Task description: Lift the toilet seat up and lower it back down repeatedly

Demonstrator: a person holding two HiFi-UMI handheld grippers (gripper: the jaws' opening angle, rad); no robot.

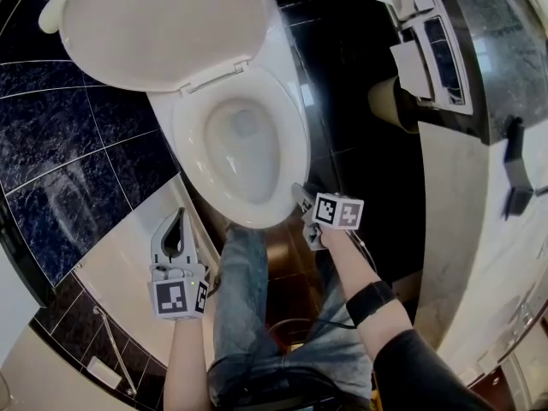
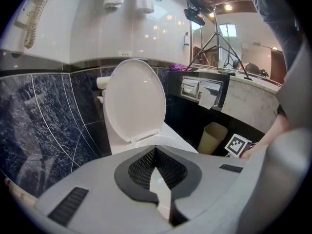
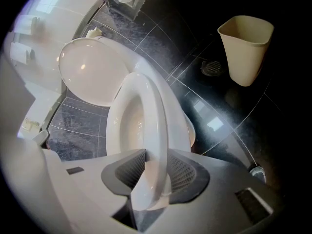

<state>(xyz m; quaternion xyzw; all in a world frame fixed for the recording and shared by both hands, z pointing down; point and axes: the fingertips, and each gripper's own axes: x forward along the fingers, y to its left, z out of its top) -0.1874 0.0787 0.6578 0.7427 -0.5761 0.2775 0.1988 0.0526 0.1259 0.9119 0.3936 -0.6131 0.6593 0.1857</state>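
**Now: right tongs on the seat's front rim**

Toilet seat (image 1: pixel 287 157) lies flat on the bowl, centre frame; lid (image 1: pixel 163 24) stands up, upper left. Right gripper (image 1: pixel 304 204) clamps the seat's front edge, rim between both pads. Left gripper (image 1: pixel 180 215), lower left, clenched on nothing. Seat looks like rigid, glossy plastic: probably slick and fairly light, pivoting at the hinge. Front lip is the best hold.
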